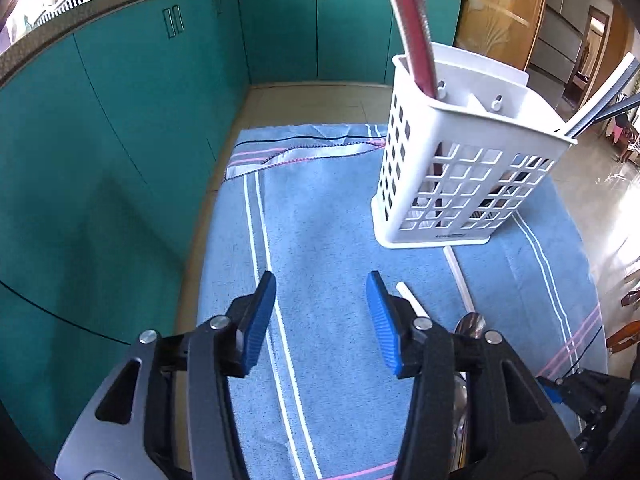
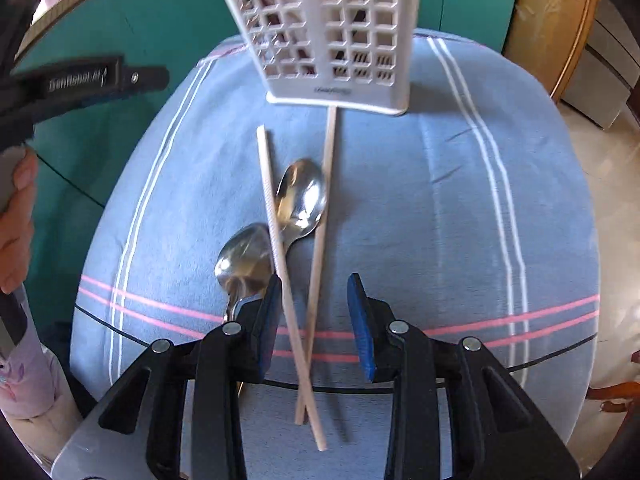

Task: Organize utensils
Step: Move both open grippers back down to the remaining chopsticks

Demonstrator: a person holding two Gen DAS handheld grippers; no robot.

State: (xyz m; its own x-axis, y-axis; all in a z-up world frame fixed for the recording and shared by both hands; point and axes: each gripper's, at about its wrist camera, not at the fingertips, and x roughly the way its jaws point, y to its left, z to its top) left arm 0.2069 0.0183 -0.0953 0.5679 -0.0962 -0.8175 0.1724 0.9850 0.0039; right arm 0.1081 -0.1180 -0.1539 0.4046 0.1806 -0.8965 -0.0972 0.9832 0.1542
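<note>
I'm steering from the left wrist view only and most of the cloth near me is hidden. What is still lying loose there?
Observer: Two wooden chopsticks lie crossed in front of the white caddy.
Operator: Any spoons?
Observer: Two metal spoons lie bowl-up beside the chopsticks.
Operator: Where is the right gripper?
Observer: The right gripper is open, with the chopsticks lying between its blue pads, not pinched.

Spoon handles (image 2: 234, 308) behind right gripper (image 2: 314, 320)
</note>
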